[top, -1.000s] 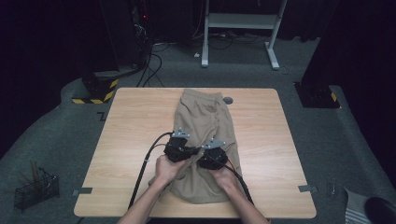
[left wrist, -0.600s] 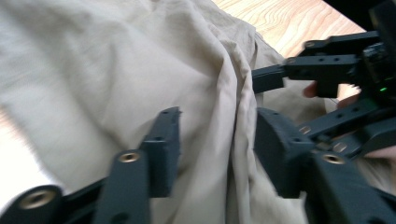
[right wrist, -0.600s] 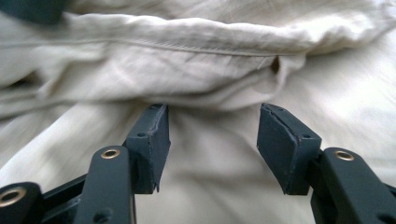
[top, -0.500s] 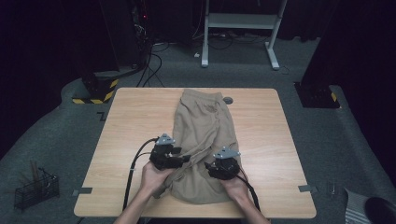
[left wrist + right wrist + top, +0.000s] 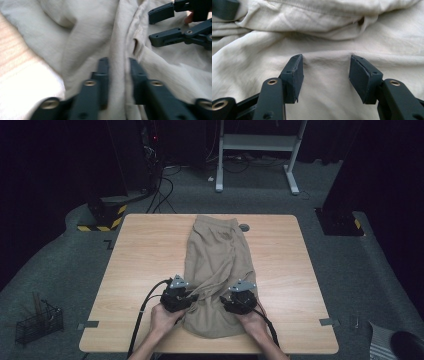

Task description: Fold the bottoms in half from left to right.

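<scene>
My left tool (image 5: 117, 75) has just been closing and now pinches a fold of the beige trousers (image 5: 217, 265), which lie along the middle of the surface (image 5: 145, 255), reaching its near edge. My right tool (image 5: 325, 72) stands open, pads resting on the cloth.
</scene>
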Tool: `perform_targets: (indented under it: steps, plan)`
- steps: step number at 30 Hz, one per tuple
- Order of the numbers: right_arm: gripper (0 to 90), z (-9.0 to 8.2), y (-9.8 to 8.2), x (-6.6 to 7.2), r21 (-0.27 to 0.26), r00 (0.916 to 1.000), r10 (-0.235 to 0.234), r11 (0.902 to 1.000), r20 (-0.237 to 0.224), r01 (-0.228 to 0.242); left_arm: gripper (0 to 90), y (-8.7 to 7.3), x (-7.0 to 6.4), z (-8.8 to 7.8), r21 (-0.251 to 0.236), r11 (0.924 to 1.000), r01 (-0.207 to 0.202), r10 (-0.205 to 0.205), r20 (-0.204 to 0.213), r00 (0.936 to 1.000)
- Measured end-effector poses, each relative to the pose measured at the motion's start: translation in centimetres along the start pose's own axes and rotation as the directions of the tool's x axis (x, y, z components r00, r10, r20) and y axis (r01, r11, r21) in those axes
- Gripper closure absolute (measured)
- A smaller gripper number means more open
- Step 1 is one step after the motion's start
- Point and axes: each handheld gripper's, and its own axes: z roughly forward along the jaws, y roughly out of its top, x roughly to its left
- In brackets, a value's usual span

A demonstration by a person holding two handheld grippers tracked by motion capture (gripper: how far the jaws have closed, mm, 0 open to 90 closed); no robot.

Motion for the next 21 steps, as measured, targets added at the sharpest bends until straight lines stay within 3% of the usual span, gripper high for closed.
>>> perform_targets:
  steps: [3,4,6,9,12,15,18,21]
  plan:
    - [44.6,0.7,0.7,-0.3,0.000,1.0000,0.004,1.0000,0.007,-0.004,87.3,1.0,0.8,0.1,0.011,0.9998,0.018,-0.018,0.001,0.9998]
    - [44.6,0.9,0.9,-0.4,0.002,0.9999,0.007,1.0000,0.008,-0.007,87.6,1.4,1.2,0.0,0.006,0.9997,0.025,-0.025,-0.003,0.9997]
    - [44.5,1.6,1.4,-0.6,0.000,0.9998,0.012,0.9999,0.014,-0.012,87.9,1.9,2.3,-0.4,-0.019,0.9963,0.084,-0.084,0.009,0.9964]
    - [44.5,2.6,2.4,-1.0,-0.001,0.9995,0.020,0.9998,0.025,-0.020,88.1,2.8,2.8,-1.0,-0.044,0.9939,0.102,-0.102,-0.007,0.9948]
    - [44.6,3.5,3.2,-1.1,-0.001,0.9992,0.026,0.9997,0.032,-0.026,88.2,3.8,2.3,-1.7,-0.066,0.9935,0.093,-0.093,0.005,0.9957]
    - [44.4,4.1,3.7,-1.1,-0.001,0.9989,0.031,0.9995,0.036,-0.031,88.2,4.5,1.1,-1.3,-0.089,0.9904,0.106,-0.100,0.070,0.9926]
    - [44.3,4.3,3.9,-1.2,0.000,0.9989,0.035,0.9994,0.031,-0.035,88.2,4.5,-0.2,0.6,-0.027,0.9977,0.063,-0.061,0.061,0.9963]
    - [44.3,3.9,3.7,-1.4,0.013,0.9985,0.043,0.9990,0.035,-0.044,87.2,4.2,-0.9,1.8,0.010,0.9988,0.047,-0.048,0.038,0.9981]
